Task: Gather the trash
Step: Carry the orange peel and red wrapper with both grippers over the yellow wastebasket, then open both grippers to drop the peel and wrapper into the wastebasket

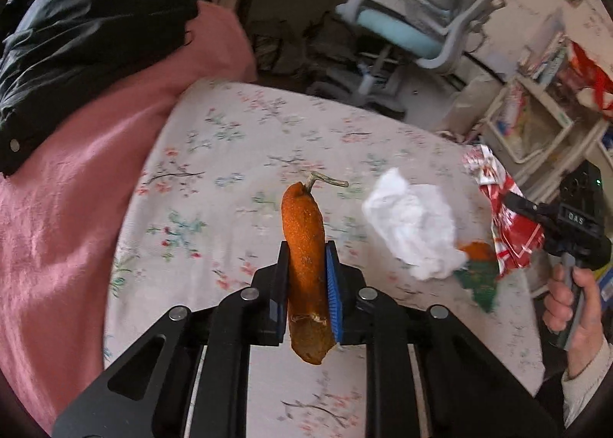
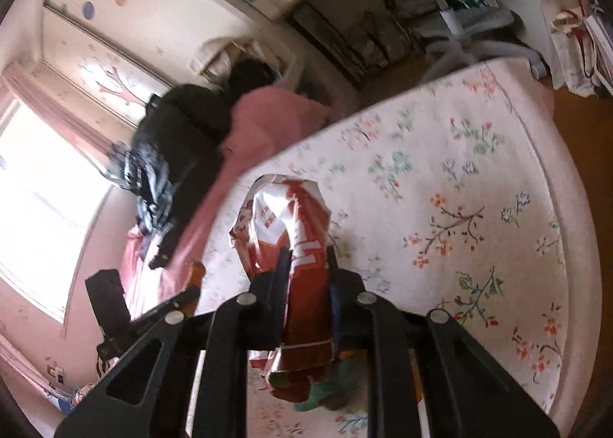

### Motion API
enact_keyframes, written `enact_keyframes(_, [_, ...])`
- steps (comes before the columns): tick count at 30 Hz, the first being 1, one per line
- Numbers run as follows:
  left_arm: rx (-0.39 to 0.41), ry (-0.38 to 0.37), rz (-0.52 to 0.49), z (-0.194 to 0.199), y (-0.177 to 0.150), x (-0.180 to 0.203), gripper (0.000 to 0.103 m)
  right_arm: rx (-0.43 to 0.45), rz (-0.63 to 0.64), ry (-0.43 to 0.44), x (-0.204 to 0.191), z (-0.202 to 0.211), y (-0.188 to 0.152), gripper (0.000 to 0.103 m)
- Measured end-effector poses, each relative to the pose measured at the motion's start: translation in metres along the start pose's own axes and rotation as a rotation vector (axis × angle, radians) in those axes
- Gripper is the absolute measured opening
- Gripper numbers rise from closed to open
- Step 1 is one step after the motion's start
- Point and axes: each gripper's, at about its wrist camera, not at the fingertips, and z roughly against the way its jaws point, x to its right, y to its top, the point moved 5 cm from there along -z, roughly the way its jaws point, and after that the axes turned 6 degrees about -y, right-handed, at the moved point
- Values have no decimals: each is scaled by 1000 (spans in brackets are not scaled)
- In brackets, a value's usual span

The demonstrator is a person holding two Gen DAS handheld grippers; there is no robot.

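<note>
My left gripper (image 1: 306, 258) is shut on a long strip of orange peel (image 1: 304, 231) with a dry stem at its far end, held above the floral bed sheet (image 1: 230, 154). To its right lie a crumpled white tissue (image 1: 413, 227), a small piece of orange peel (image 1: 477, 252) and a green wrapper scrap (image 1: 481, 285). My right gripper (image 2: 306, 258) is shut on a crumpled red-and-white snack wrapper (image 2: 295, 223), lifted off the sheet; in the left wrist view the right gripper (image 1: 515, 204) grips the same wrapper (image 1: 509, 216) at the right edge.
A pink blanket (image 1: 76, 189) with a black jacket (image 1: 76, 24) on it covers the bed's left side. Beyond the bed stand a blue-and-grey desk chair (image 1: 413, 20) and a white shelf (image 1: 536, 120) with clutter. A person's hand (image 1: 571, 308) holds the right gripper's handle.
</note>
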Motion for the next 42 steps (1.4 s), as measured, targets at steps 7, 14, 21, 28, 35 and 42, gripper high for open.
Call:
enact_keyframes(7, [22,-62,9,25,-13,19,17,18,40,25,-23,27,-16,19])
enact_keyframes(14, [39,-42,-55,63,-38,44,17,-67,160,44,-64,45,-93,19])
enact_keyframes(21, [31,-58,-53,97,-88,66,17,-205,287,84,-96,67,-213,19])
enact_keyframes(28, [3,-67,-65,121,-138,89,17,-345,414,67,-106,79,-292,19])
enact_keyframes(35, [-63,-74,-57,133,-200,105,17,-487,548,-40,-97,58,-342,26])
enact_keyframes(42, [-88,-85,-50,141,-226,110,17,-387,515,-39,-100,62,-321,65])
